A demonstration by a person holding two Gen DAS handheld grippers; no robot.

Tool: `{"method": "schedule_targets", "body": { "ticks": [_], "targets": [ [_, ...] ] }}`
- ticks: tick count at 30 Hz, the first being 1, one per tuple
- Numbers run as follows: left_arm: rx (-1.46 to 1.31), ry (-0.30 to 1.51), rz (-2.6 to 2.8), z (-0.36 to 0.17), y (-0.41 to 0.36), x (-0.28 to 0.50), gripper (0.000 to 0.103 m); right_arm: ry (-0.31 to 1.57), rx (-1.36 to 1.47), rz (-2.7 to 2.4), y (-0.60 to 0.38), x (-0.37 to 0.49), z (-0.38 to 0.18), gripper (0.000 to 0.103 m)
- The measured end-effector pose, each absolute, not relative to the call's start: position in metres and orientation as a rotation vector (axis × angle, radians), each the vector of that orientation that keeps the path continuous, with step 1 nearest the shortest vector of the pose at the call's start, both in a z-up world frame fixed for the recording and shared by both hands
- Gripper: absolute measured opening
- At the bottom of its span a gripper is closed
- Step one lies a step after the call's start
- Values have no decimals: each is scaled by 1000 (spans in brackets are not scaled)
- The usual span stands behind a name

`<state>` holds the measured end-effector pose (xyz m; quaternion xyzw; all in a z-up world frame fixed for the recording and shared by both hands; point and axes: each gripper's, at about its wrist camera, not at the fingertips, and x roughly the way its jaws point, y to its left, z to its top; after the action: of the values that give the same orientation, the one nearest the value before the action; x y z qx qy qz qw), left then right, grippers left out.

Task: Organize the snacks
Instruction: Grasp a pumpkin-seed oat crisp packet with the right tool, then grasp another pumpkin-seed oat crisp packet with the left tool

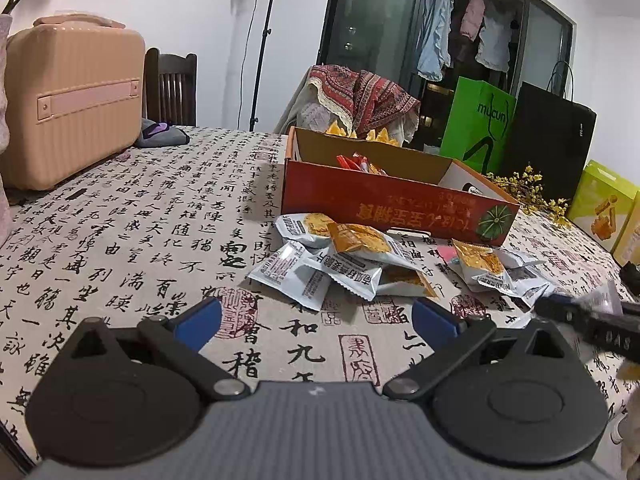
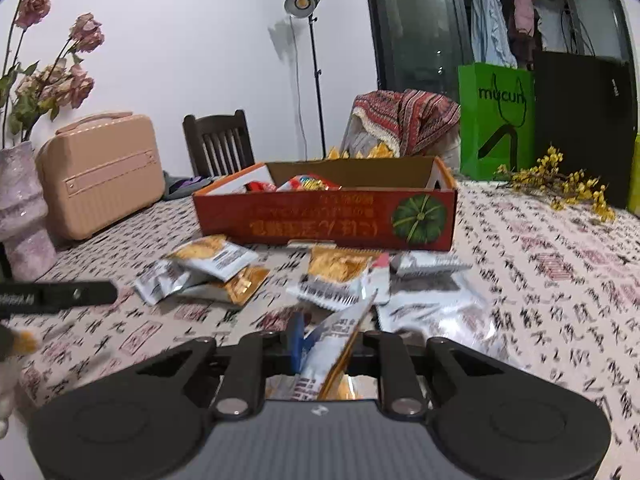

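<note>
Just before the red box, the right gripper is clamped on a snack packet; more lie scattered nearby. Light, crinkly and slippery, packets seem best pinched by a sealed edge. Left gripper hovers, jaws apart and empty.

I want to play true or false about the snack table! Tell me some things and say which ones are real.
1. The right tool is pinching a snack packet. True.
2. The left tool is holding a packet too. False: its blue fingers stand apart with nothing between them.
3. The red box already has some snacks inside. True.
4. All the packets are in the box. False: two piles of loose packets lie on the tablecloth in front of it.
5. The green bag stands in front of the box. False: it stands behind it, to the right.
</note>
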<state>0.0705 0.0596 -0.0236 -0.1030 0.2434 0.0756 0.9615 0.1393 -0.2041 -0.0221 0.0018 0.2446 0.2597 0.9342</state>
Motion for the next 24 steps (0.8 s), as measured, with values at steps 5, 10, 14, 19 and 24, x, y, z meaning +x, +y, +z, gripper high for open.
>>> {"method": "schedule_targets", "body": {
  "ticks": [5, 10, 14, 19, 24],
  "targets": [
    [-208, 506, 157, -25, 57, 73, 103, 490, 51, 528, -206, 154, -16, 12],
    [-208, 519, 162, -22, 51, 79, 103, 474, 90, 555, -213, 155, -11, 11],
    [-195, 534, 142, -20, 37, 85, 103, 453, 128, 557, -226, 152, -5, 11],
    [-184, 552, 110, -17, 11, 96, 103, 421, 181, 540, -250, 153, 2, 11],
    [-174, 581, 75, -15, -21, 109, 103, 399, 211, 517, -272, 155, 3, 11]
  ]
}}
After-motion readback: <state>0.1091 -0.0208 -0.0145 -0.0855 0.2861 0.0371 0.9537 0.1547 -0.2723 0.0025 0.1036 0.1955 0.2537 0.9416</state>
